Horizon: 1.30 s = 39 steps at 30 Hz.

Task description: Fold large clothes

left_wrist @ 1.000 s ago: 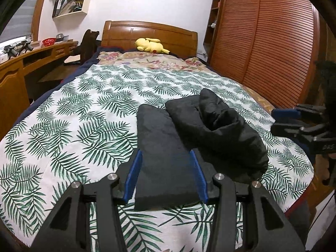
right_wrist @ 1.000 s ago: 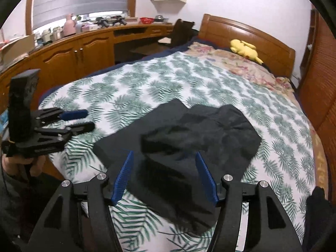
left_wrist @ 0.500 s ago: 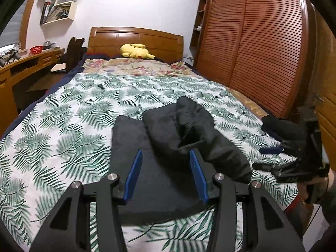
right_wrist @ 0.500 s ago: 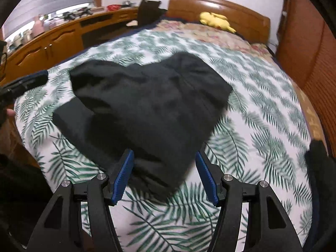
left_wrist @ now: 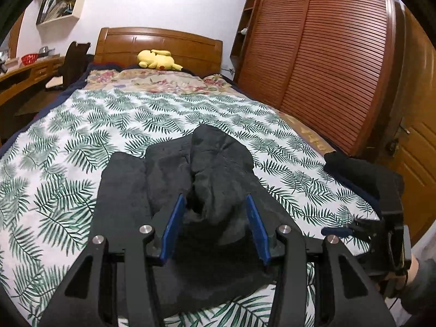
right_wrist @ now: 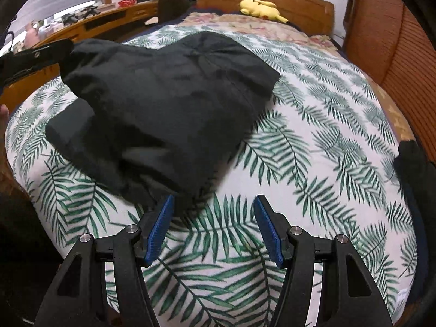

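On the bed (left_wrist: 81, 125), leaf-print cover, lies the task's thing: a black garment (left_wrist: 190, 179), bunched near the foot end, w/ a flat folded strip on one side and a lumpy mound piled on the rest. Not a tidy fold yet; I'd judge this as mid-task, approach phase before the next grab.

Left gripper (left_wrist: 215, 226) hangs low over the garment's near part, pointed along it; blue pads apart, cloth seen between them but nothing pinched. Looks empty.

Right gripper (right_wrist: 214, 229) is angled down at bare cover just beside the garment's near corner; left pad close to the hem, can't tell if touching. Pads apart, nothing held.

Next move, my read: each gripper needs an edge or corner of the mound, pads closed on enough layers, then lift and spread flat before folding over. Risk: thick fleecy cloth slips or only the top layer gets caught.

Plush (left_wrist: 159, 60) sits by the headboard, well apart.
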Each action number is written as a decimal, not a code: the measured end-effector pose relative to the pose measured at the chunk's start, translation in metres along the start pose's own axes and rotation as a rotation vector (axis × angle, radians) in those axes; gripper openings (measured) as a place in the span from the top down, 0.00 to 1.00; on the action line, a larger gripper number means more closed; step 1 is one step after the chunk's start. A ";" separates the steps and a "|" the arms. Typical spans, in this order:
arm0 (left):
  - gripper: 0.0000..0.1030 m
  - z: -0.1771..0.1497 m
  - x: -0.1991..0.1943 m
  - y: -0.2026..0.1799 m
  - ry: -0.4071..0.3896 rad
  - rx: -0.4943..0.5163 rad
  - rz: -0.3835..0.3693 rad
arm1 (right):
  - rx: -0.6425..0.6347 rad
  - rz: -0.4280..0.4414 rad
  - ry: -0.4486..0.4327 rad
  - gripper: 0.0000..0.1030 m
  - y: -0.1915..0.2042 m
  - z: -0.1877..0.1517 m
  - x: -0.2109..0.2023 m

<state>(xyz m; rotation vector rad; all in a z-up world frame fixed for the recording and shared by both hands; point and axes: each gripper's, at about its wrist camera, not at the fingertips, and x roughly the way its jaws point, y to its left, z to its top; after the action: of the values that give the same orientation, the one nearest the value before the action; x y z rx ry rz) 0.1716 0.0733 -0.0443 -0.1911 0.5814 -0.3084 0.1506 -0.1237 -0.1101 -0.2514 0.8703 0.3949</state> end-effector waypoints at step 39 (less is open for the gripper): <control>0.98 -0.041 -0.066 0.071 -0.036 0.000 0.313 | -0.067 0.277 -0.211 0.40 0.034 0.072 0.009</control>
<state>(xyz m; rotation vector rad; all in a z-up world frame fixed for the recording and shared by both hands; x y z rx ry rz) 0.1127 0.1582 -0.0629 -0.1035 0.5664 -0.0019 0.1904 -0.0645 -0.0740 -0.1469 0.6855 0.6965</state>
